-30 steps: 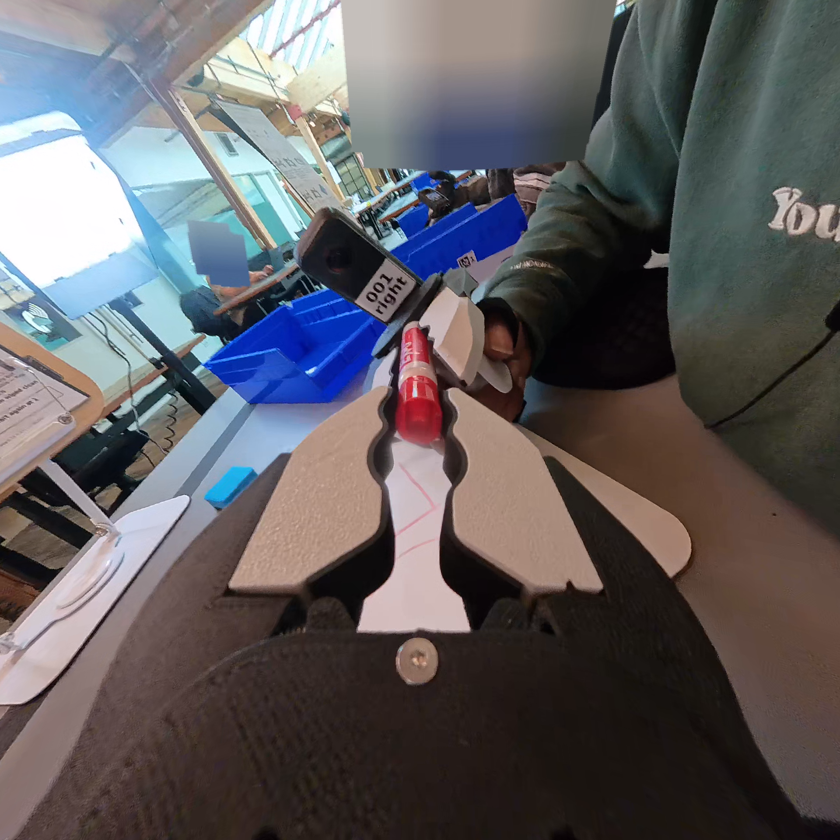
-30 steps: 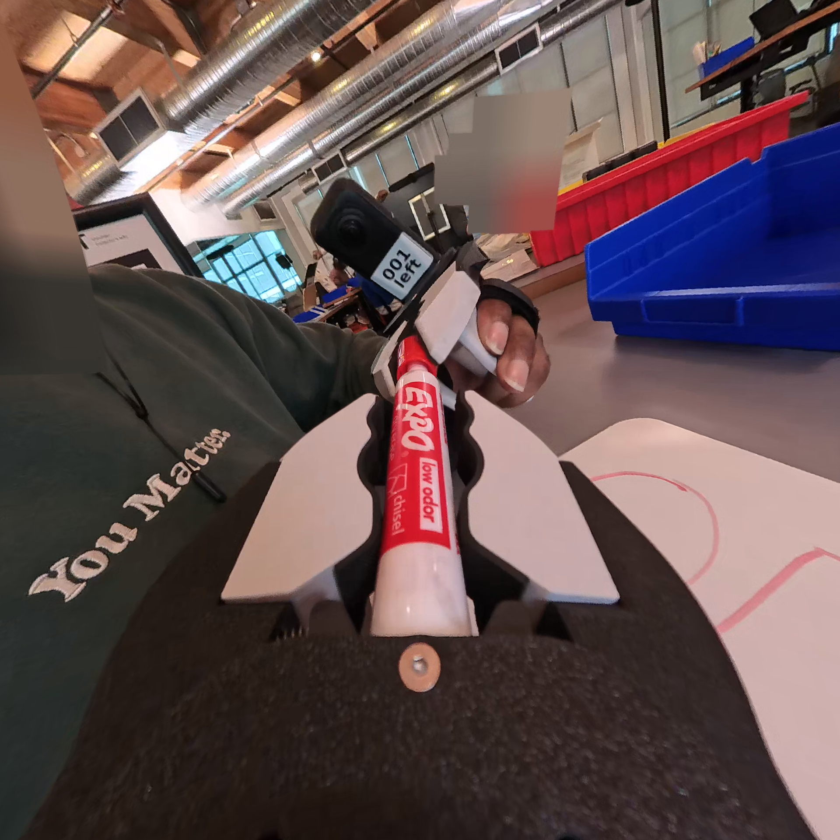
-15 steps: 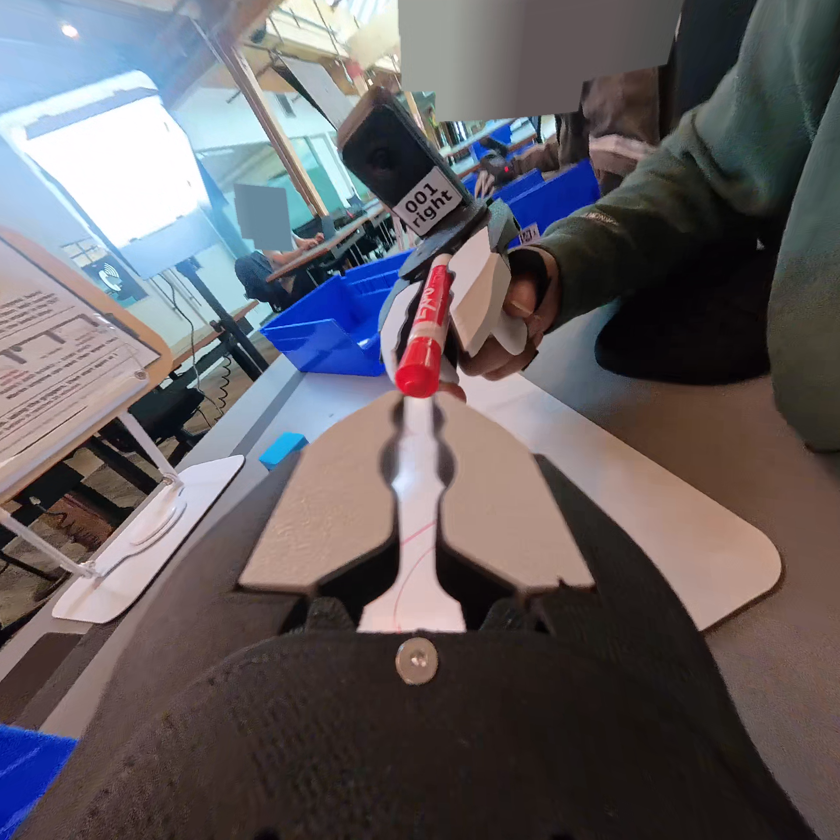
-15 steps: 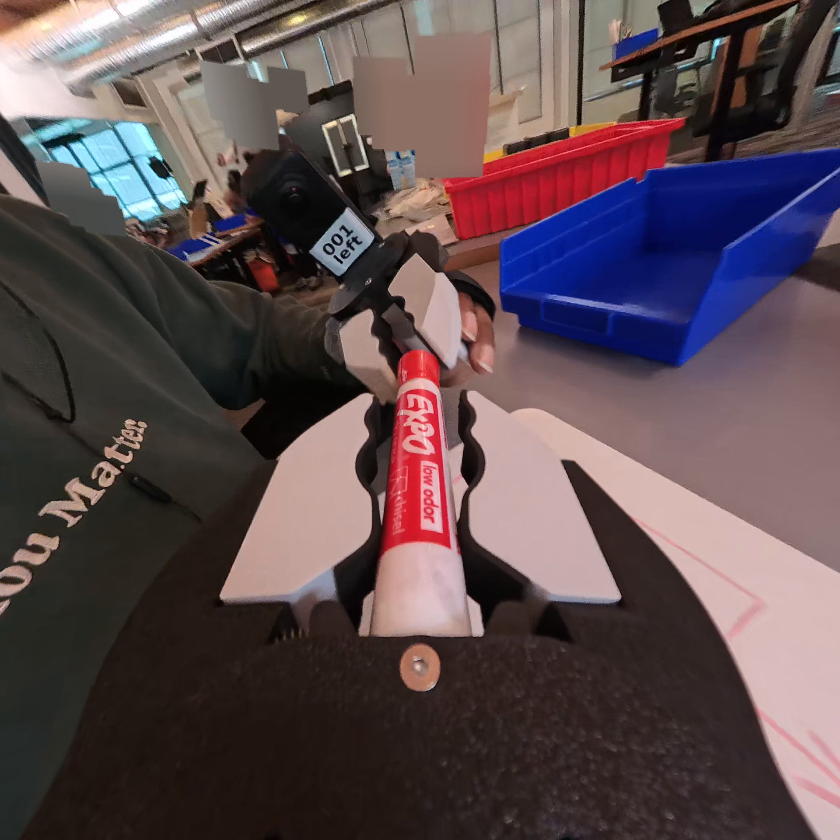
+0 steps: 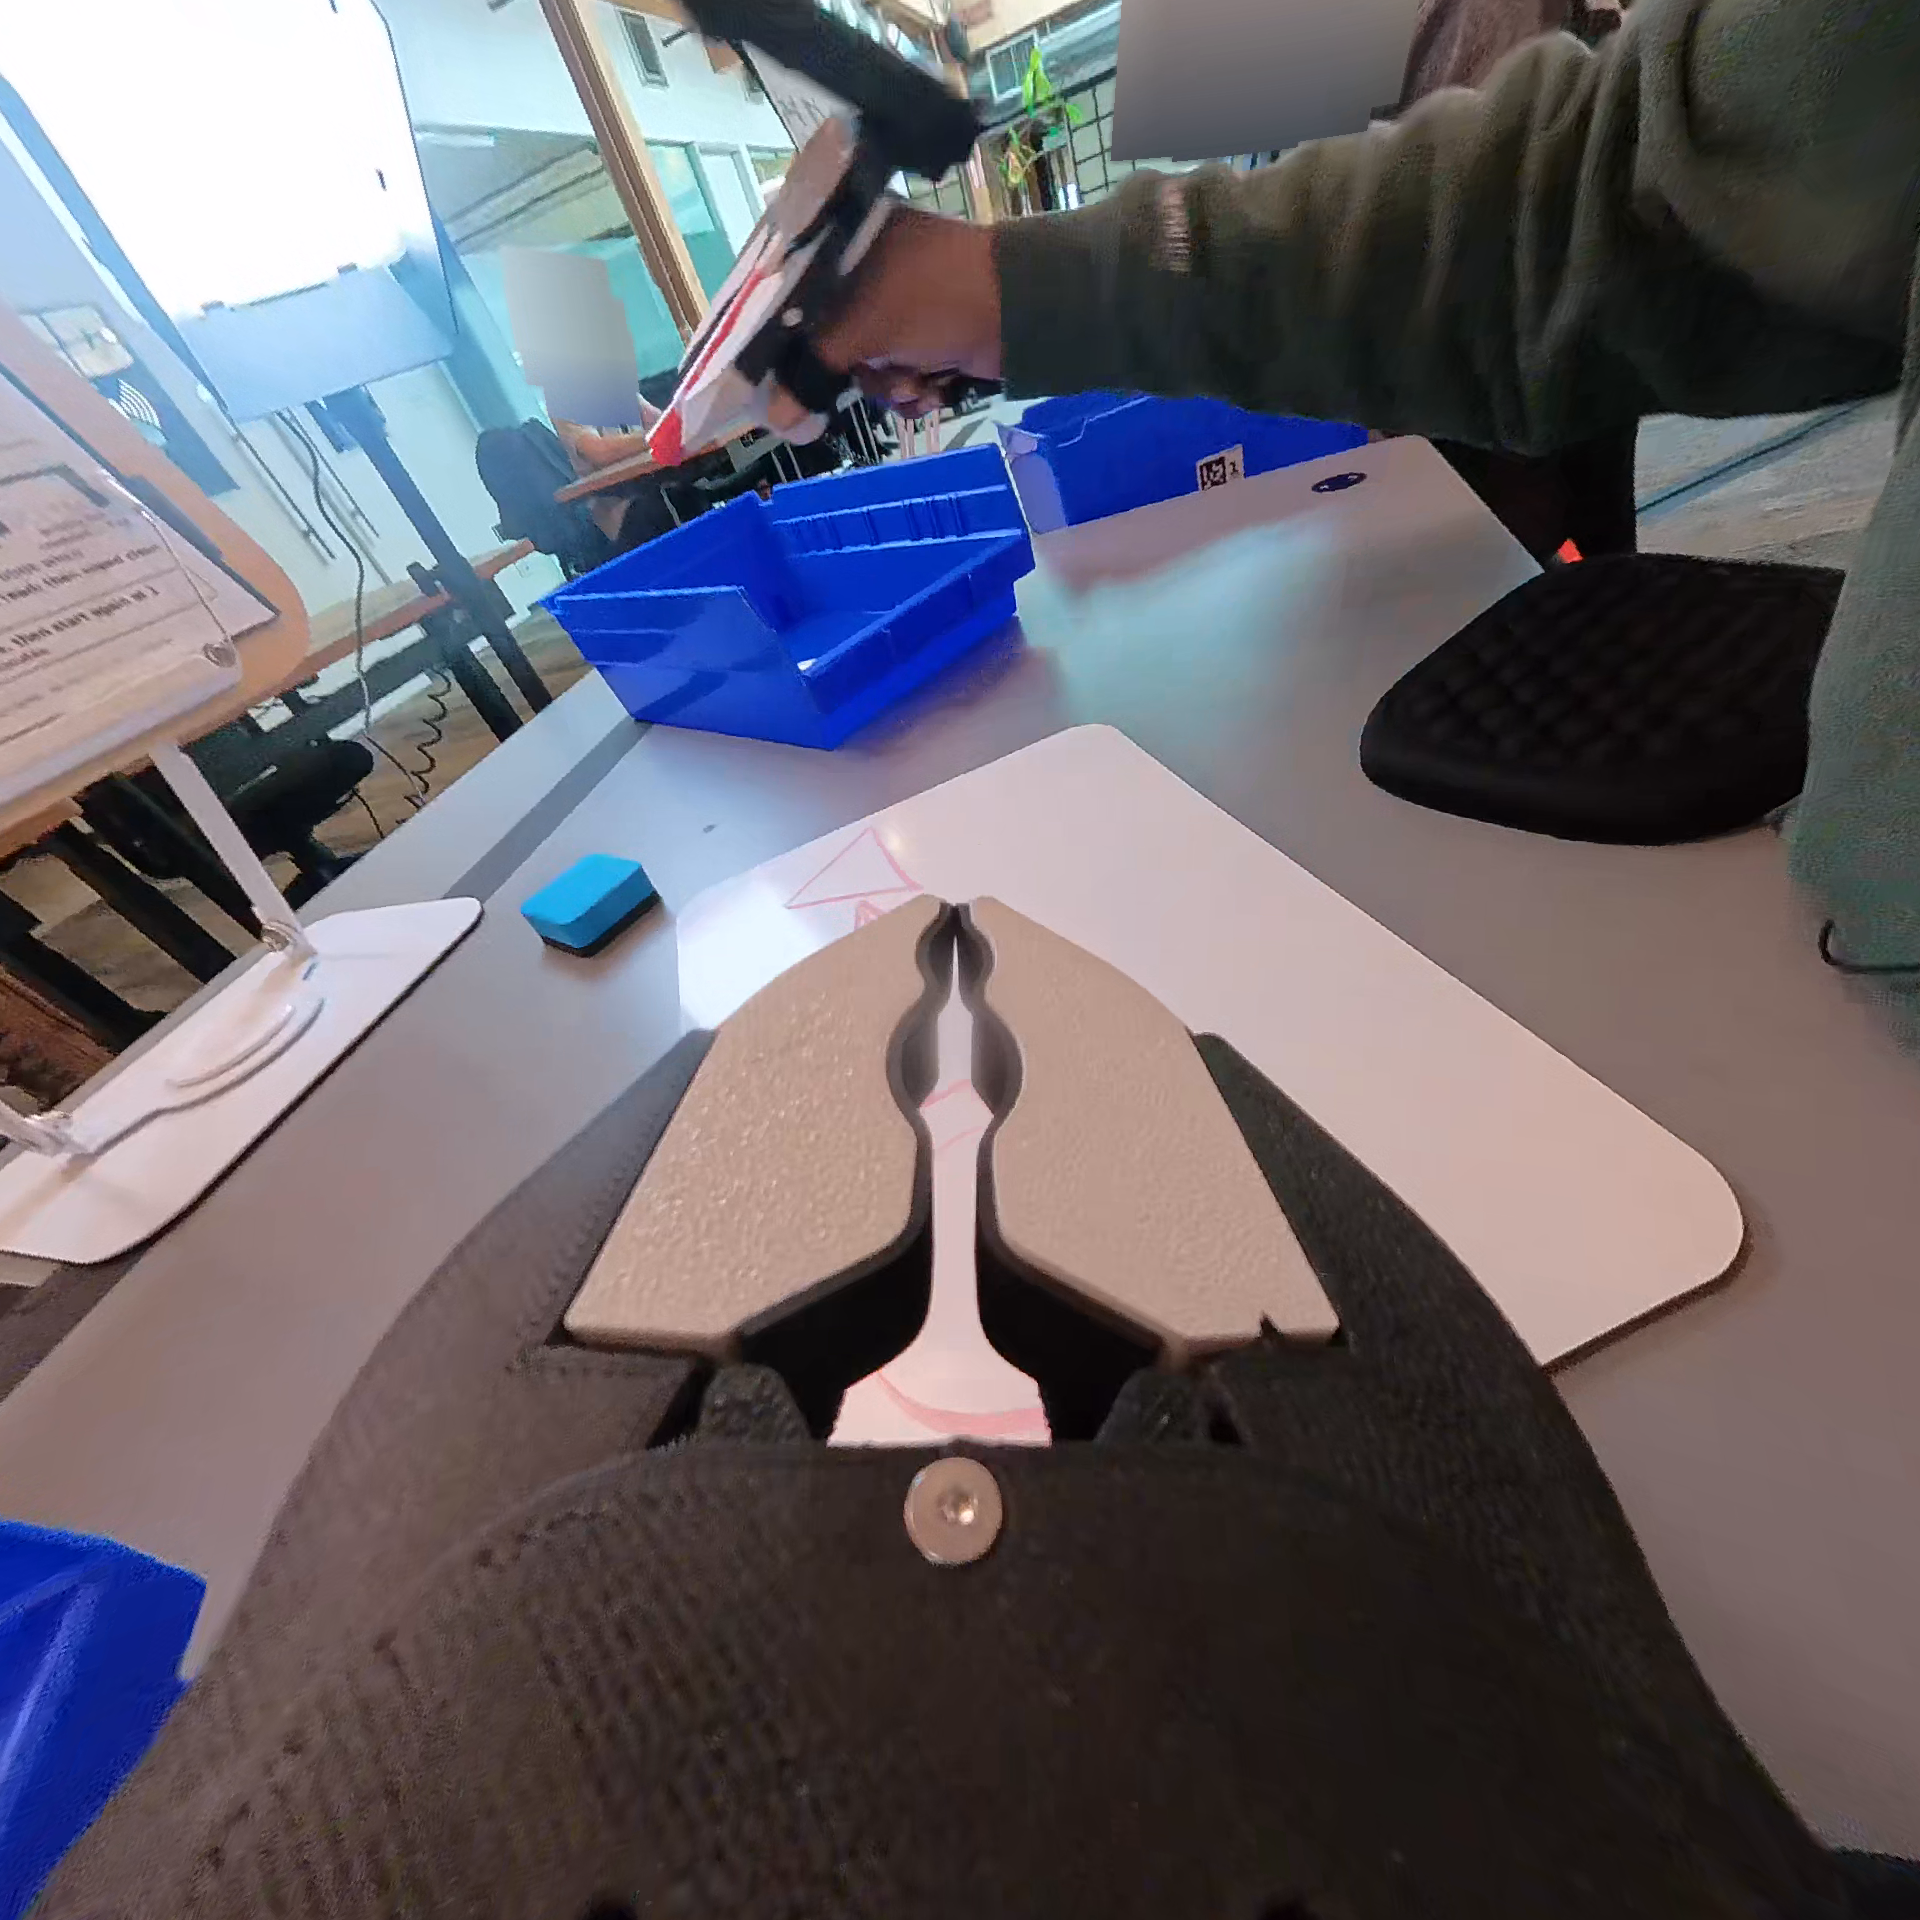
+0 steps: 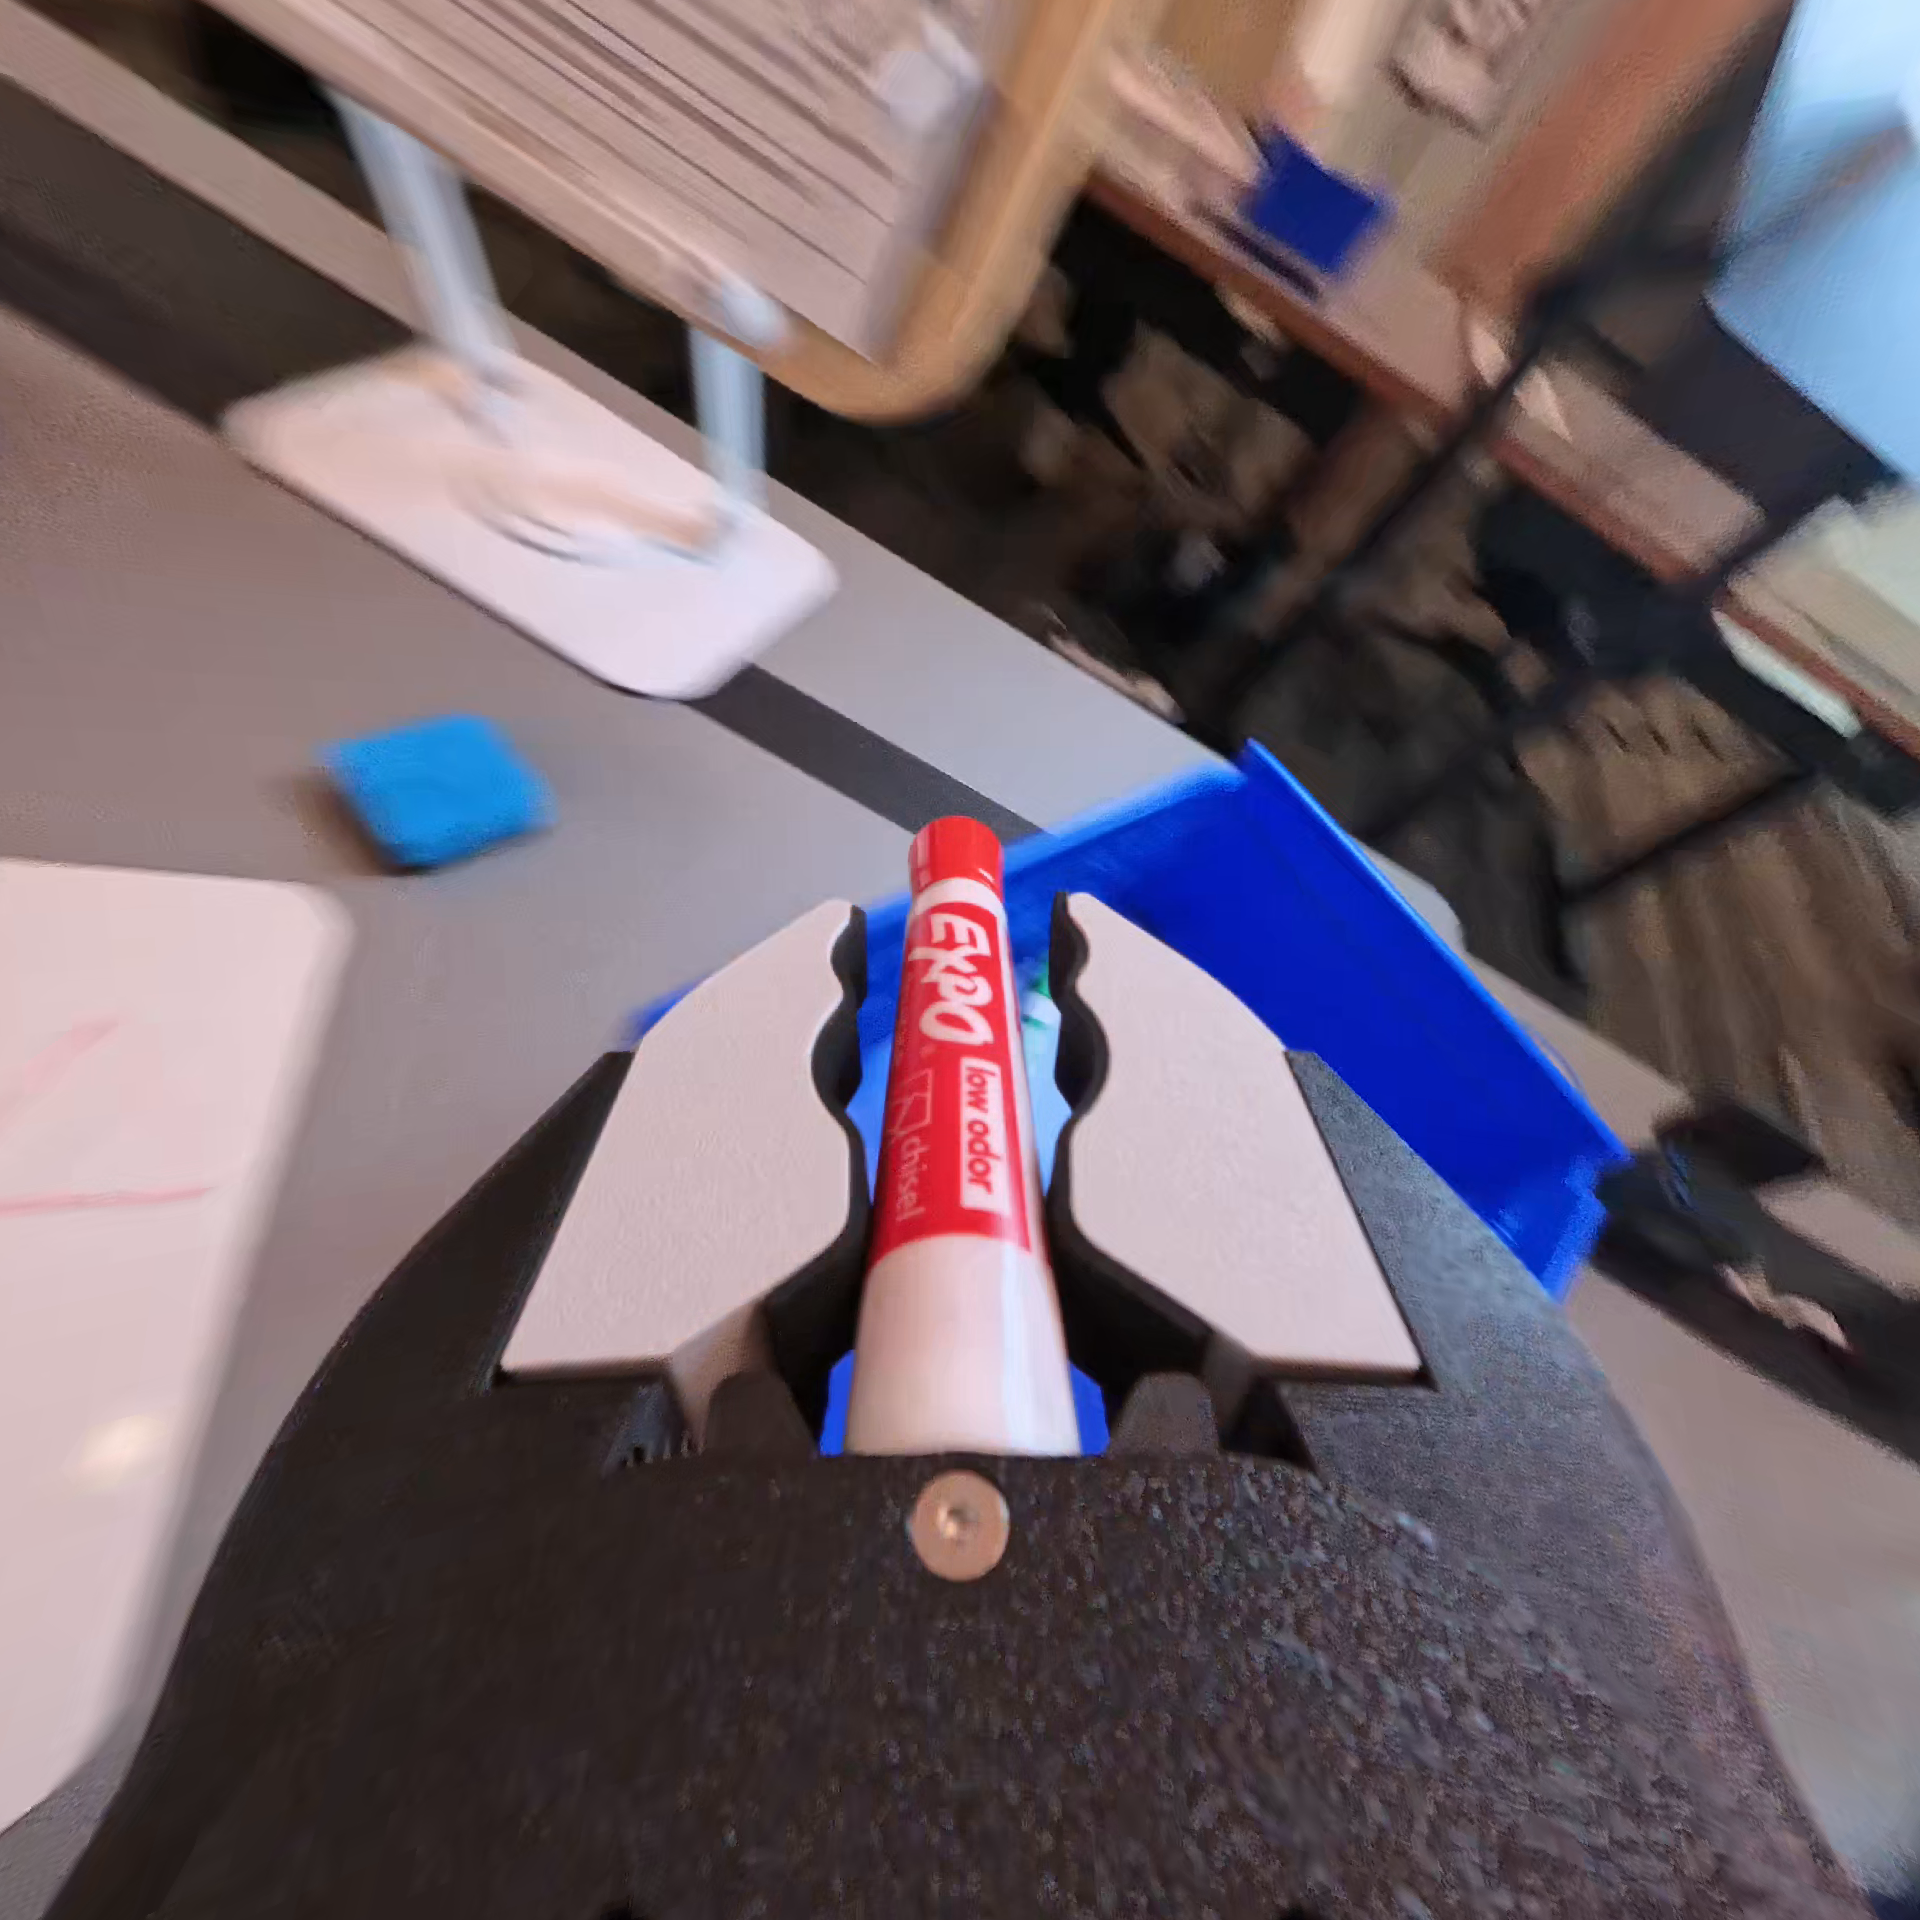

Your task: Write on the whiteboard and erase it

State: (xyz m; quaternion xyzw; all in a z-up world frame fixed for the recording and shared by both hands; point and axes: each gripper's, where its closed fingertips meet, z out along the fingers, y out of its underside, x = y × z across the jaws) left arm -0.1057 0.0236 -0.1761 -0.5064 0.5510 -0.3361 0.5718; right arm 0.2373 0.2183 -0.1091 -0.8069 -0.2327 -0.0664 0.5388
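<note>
- Grey worktop (image 5: pixel 1299 623) in a busy workshop carries the white whiteboard (image 5: pixel 1351 1039) lying flat at its near edge, with pink-red strokes drawn on it, among them a triangle at the far left corner.
- Just off that corner, apart from the board, sits the blue eraser (image 5: pixel 589 900), untouched; its spot beside the drawing suits a quick pick-up for wiping.
- Beyond it stands a blue bin (image 5: pixel 800 613), open side toward the board, and to the left a white sign stand (image 5: pixel 239 1049) holding a printed sheet.
- The right gripper (image 6: pixel 958 914) pinches the red marker (image 6: pixel 951 1091) lengthwise between its grey fingers (image 6: pixel 717 1143), capped end pointing forward over the bin; judging by this aim, the marker is probably being put away, the writing done.
- In the left wrist view that gripper is raised above the bin, tilted downward, held by a hand (image 5: pixel 914 301) in a green sleeve.
- The left gripper (image 5: pixel 958 914) hovers low over the whiteboard, fingers pressed nearly together and holding nothing.
- Erasing likely comes next, and the left gripper would have to spread before taking the eraser.
</note>
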